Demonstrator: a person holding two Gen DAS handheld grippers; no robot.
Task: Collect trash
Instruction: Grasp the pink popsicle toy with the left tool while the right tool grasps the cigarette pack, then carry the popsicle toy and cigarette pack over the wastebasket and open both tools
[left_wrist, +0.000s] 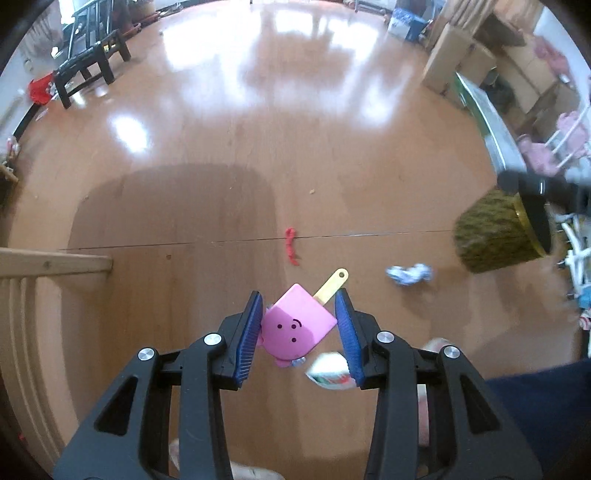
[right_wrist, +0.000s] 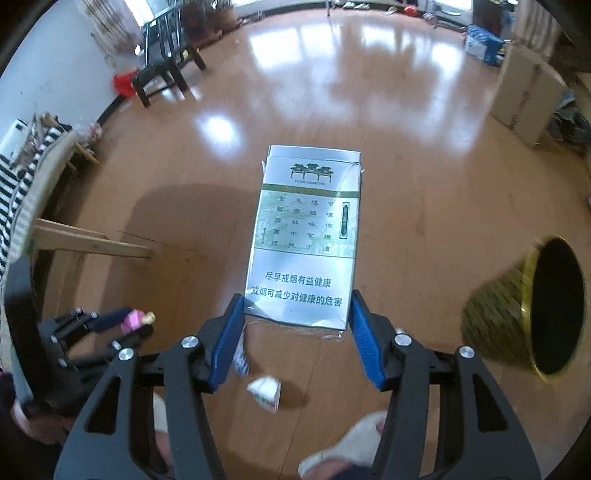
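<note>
My left gripper (left_wrist: 300, 312) is shut on a pink popsicle toy (left_wrist: 297, 326) with a yellow stick and holds it above the wooden floor. My right gripper (right_wrist: 297, 308) is shut on a silver cigarette carton (right_wrist: 306, 236), held flat above the floor. The left gripper with the pink toy also shows at the left of the right wrist view (right_wrist: 110, 325). A woven olive bin with a gold rim (right_wrist: 524, 314) lies tipped on its side to the right, also in the left wrist view (left_wrist: 495, 236). A crumpled white wrapper (right_wrist: 266, 393) lies on the floor below the grippers.
A red scrap (left_wrist: 291, 245) and a crumpled blue-white paper (left_wrist: 408, 275) lie on the floor ahead. A wooden frame (left_wrist: 55, 262) stands at the left. Cardboard boxes (right_wrist: 524, 96) stand at the right, dark chairs (right_wrist: 166, 74) at the far left. Feet in socks (right_wrist: 351, 446) are below.
</note>
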